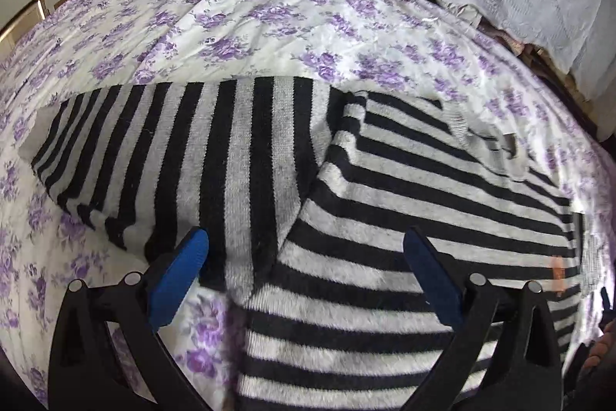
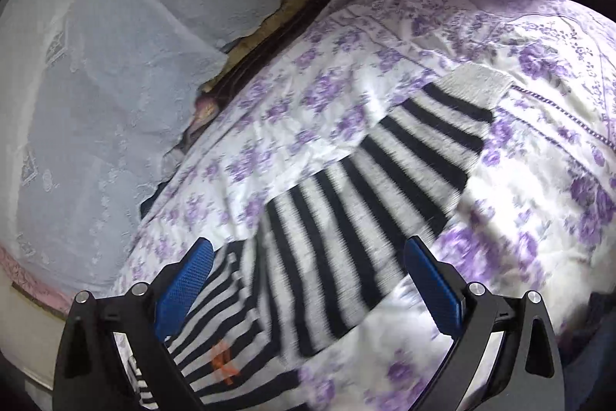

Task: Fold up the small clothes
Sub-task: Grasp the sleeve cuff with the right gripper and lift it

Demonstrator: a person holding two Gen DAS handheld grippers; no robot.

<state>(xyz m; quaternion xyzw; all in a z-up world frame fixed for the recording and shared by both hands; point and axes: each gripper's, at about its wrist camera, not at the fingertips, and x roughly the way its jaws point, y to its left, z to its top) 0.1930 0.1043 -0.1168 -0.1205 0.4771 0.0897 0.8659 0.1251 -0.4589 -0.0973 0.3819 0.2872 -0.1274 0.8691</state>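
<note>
A black-and-white striped knitted sweater (image 1: 346,203) lies spread on a bed covered by a white sheet printed with purple flowers (image 1: 250,22). In the left wrist view one sleeve is folded across the sweater's body, its stripes running crosswise to those of the body, and a small orange mark (image 1: 557,270) sits on the sweater near its right edge. The left tongs (image 1: 306,257) hang just above the sweater with their blue-padded fingers (image 1: 181,276) spread wide, gripping nothing. In the right wrist view the other sleeve stretches away from the sweater's body, ending in a pale ribbed cuff (image 2: 479,83) on the sheet. The right tongs (image 2: 308,264) are likewise released, their fingers (image 2: 184,280) set apart over the base of that sleeve. Beyond the sweater, pale blue lace-trimmed pillows (image 2: 115,64) lie at the bed's edge.
</note>
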